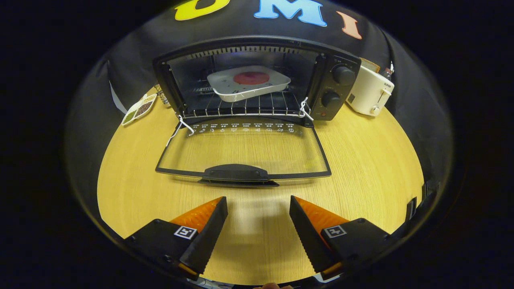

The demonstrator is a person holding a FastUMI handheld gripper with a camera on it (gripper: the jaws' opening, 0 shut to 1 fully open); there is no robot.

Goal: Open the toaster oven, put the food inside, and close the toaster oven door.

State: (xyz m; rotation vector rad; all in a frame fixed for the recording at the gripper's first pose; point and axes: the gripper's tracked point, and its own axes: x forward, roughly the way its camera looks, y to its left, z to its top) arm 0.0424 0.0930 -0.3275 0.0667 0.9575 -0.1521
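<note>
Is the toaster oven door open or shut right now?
Open: the door lies flat on the table, its handle just ahead of the gripper, whose fingers are spread, holding nothing.

We find no wording we can read with certainty. The gripper [258, 224] is spread wide over the table [361, 180], with nothing between its fingers [184, 233]; each carries a square black-and-white marker tag. Just ahead, the lowered oven door [241, 152] bears a row of white symbols, too small to read. Beyond, print on the control panel [337, 86] and a dark word on the white toaster [367, 94] are blurred.
</note>
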